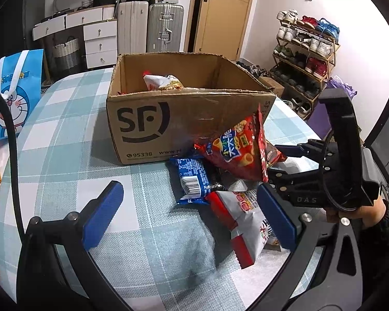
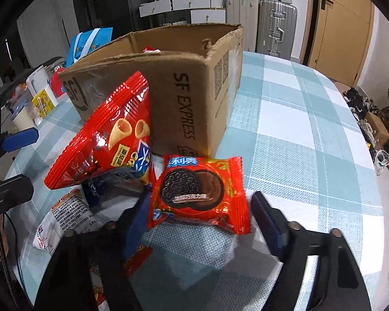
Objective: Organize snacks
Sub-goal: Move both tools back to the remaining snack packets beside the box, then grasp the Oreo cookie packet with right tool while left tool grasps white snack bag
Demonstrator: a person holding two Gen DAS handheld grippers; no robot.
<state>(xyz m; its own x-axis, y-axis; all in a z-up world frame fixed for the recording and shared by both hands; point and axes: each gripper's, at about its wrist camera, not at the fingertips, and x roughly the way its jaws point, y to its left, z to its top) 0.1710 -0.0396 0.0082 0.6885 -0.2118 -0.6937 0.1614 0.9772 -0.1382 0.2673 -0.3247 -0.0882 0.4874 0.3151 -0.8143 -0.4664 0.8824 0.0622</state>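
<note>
A round table under a pale blue-and-white checked cloth [image 1: 72, 129] carries an open brown cardboard shipping box [image 1: 184, 119] with a white-and-red snack bag [image 1: 163, 81] inside it. Loose snacks lie against the box's near corner: a red foil bag of cone-shaped corn snacks [image 2: 109, 134] leaning on the cardboard, a blue biscuit packet [image 1: 192, 178], a white-and-red bag [image 1: 243, 215] and a red chocolate sandwich-biscuit packet [image 2: 199, 194].

The left gripper [image 1: 189, 215] hovers above the cloth with its blue-padded fingers wide apart and nothing between them. The right gripper [image 2: 197, 220] brackets the biscuit packet — one pad touches its edge, the other stands just clear, so the fingers are partly apart, not clamped.

Around the table: a white chest of drawers [image 1: 96, 33], upright suitcases [image 1: 163, 26], a wooden door [image 1: 223, 13], a rack of shoes [image 1: 306, 49] and a blue cartoon-cat tote bag [image 1: 13, 93].
</note>
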